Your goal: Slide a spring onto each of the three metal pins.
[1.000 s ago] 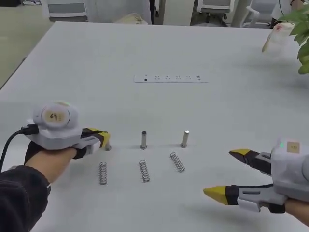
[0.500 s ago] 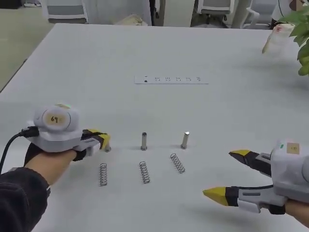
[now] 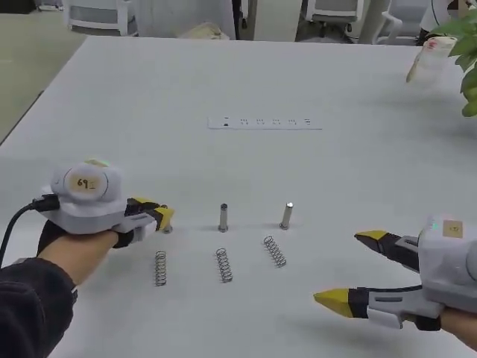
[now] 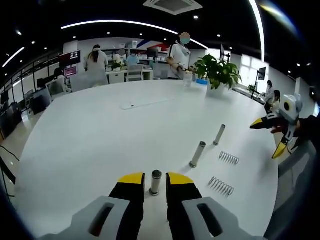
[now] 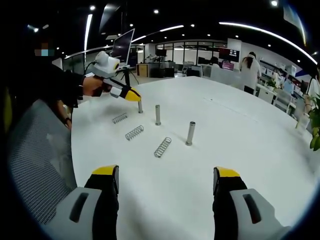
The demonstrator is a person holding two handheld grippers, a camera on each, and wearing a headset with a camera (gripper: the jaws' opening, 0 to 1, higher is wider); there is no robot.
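Three short metal pins stand in a row on the white table [image 3: 246, 74]: left pin [image 3: 167, 227], middle pin [image 3: 223, 217], right pin [image 3: 286, 215]. In front of each pin lies a spring: [image 3: 160, 268], [image 3: 223, 265], [image 3: 273, 251]. My left gripper [image 3: 162, 218] is low at the left pin [image 4: 156, 182], its jaws drawn narrow with the pin between the yellow tips. My right gripper [image 3: 350, 267] hovers to the right of the springs, open wide with nothing in it. Its own view has the pins [image 5: 158, 114] and springs [image 5: 134, 132] well ahead of it.
A white power strip [image 3: 264, 121] lies flat beyond the pins. A potted plant [image 3: 468, 60] stands at the far right edge of the table. Office chairs and people are beyond the table's far side.
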